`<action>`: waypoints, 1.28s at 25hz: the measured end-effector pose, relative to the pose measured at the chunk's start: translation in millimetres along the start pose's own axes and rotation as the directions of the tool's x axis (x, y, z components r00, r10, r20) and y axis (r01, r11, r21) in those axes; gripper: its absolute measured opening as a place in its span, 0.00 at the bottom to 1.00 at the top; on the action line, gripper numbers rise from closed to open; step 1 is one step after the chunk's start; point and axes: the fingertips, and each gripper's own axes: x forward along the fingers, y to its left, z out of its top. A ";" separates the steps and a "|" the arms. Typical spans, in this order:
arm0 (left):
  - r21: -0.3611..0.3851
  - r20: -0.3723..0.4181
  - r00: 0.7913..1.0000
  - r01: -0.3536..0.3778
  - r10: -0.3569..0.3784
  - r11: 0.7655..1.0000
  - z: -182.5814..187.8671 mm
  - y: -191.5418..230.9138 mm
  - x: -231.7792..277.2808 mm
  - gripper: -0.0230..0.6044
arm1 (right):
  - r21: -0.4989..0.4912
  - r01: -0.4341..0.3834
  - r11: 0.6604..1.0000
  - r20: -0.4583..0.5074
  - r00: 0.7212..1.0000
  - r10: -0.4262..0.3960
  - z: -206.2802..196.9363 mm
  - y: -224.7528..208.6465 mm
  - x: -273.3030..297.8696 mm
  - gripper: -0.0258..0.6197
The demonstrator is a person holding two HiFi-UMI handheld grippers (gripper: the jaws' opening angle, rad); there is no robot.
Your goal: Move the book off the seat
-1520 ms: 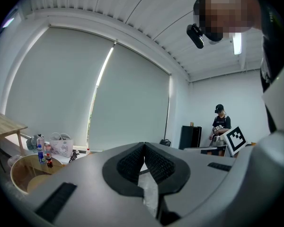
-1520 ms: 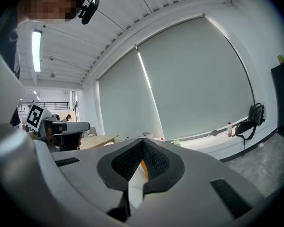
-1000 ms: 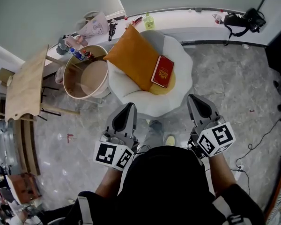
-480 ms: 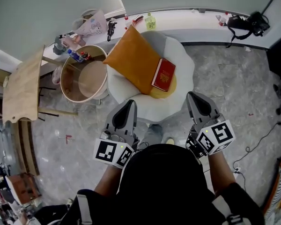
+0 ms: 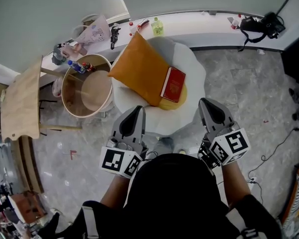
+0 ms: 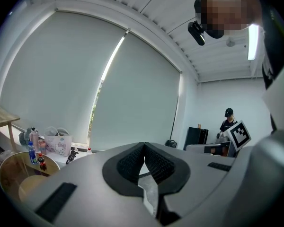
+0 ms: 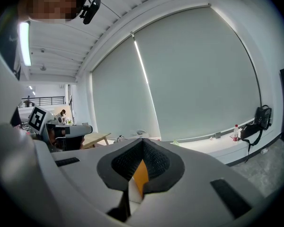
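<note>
The orange cushion [image 5: 139, 68] hides the left half of the white seat [image 5: 193, 66]. Beside the cushion, the red book [image 5: 173, 84] has cover print too small to read.

Book [image 5: 173, 84]: red cover. Cushion [image 5: 139, 68]: plain orange. Seat [image 5: 193, 67]: white. Round tub [image 5: 87, 89]: light tan. Floor [image 5: 239, 98]: grey, marbled. Left gripper [image 5: 137, 109], right gripper [image 5: 206, 103]: grey, black pads, black-and-white square markers.

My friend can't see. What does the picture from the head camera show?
A red book lies on a white seat, beside an orange cushion. The left gripper and right gripper, both shut and empty, point toward the seat.
</note>
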 end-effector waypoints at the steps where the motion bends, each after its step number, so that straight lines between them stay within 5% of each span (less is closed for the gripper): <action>1: -0.002 0.000 1.000 0.003 -0.003 1.000 0.4 2.9 2.8 0.06 | 0.000 0.002 1.000 0.003 1.000 -0.002 2.0 -0.5 2.9 0.05; 32: -0.083 0.008 0.998 0.070 -0.070 0.994 3.9 119.6 46.9 0.06 | -0.064 0.018 0.998 0.027 0.999 -0.017 33.0 28.7 119.2 0.05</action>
